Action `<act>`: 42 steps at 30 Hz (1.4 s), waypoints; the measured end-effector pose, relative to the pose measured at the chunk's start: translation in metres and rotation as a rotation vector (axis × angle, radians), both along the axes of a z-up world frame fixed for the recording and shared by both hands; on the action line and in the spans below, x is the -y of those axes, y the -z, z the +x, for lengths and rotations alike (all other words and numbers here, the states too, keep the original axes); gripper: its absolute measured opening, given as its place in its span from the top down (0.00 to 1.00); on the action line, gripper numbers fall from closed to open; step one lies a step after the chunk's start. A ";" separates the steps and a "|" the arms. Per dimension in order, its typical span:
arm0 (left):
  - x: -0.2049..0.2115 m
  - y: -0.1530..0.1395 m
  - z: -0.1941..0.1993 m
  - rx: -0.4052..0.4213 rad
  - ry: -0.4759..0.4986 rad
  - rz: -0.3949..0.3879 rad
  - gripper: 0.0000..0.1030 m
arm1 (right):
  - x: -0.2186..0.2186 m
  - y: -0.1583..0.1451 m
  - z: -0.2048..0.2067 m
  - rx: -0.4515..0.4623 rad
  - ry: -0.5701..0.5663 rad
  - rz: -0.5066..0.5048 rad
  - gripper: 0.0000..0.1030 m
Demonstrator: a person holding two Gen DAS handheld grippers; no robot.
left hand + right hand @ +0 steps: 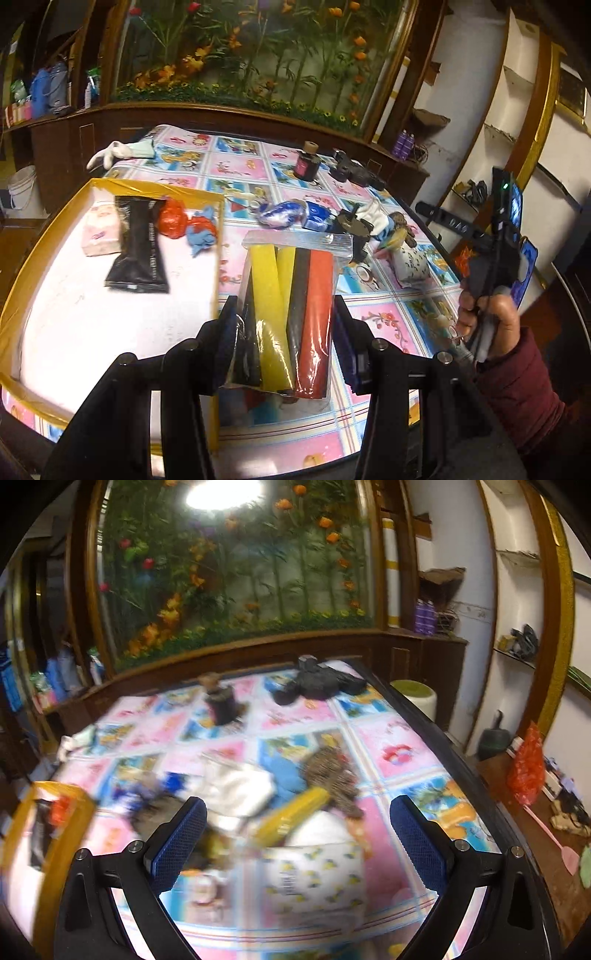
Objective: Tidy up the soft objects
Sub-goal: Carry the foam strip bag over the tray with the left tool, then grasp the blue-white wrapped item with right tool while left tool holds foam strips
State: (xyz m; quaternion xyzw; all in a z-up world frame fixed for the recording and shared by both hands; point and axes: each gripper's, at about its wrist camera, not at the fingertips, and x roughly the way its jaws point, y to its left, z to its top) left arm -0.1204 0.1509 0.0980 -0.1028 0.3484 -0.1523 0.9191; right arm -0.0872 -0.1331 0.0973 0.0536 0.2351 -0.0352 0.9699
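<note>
Sponge pack (291,314) (yellow, black and red blocks in clear wrap) is clamped in my left gripper (284,332), just right of the yellow-rimmed box (218,229) at nine o'clock. My right gripper (295,834) gapes wide above the printed pouch (317,882).

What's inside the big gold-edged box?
Inside the gold-edged box lie a long black packet, a pale pink tissue pack, crumpled red wrappers and a blue cloth scrap. The black packet hides part of the tissue pack.
</note>
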 end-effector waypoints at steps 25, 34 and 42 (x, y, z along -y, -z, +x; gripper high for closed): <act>-0.132 0.046 0.004 -0.056 -0.171 -0.198 0.55 | -0.194 0.037 0.232 -0.694 -0.184 0.030 0.40; -0.138 0.045 -0.005 -0.058 -0.187 -0.208 0.55 | -0.219 0.051 0.242 -0.638 -0.110 -0.136 0.38; -0.132 0.041 -0.009 -0.054 -0.181 -0.207 0.55 | -0.201 0.036 0.223 -0.597 -0.170 -0.119 0.98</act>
